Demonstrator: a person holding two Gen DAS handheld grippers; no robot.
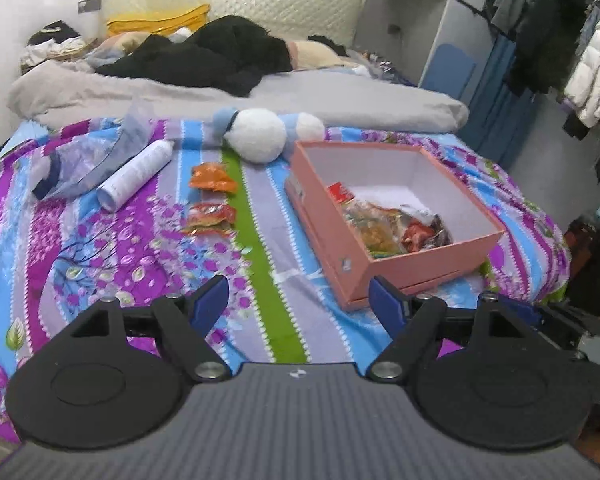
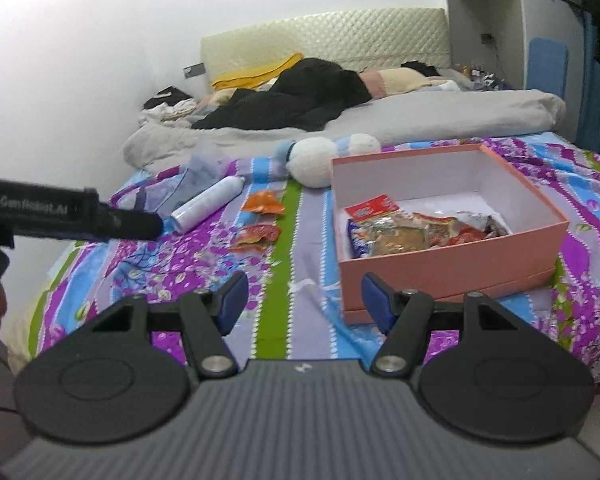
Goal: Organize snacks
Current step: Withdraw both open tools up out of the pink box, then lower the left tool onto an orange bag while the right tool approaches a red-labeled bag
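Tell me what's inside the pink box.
The pink box holds a heap of snack packets at its near end, among them a red-labelled packet. The far part shows bare white floor. Whatever lies beneath the heap is covered.

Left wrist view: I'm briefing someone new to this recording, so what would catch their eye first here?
Probably the open pink box on the right of the loud purple-striped bedspread, with several snack packets already piled inside. Next, two orange snack packets lying loose on the cover to its left, near a white cylinder and a white-and-blue plush toy. Both the left gripper and right gripper hover open and empty.
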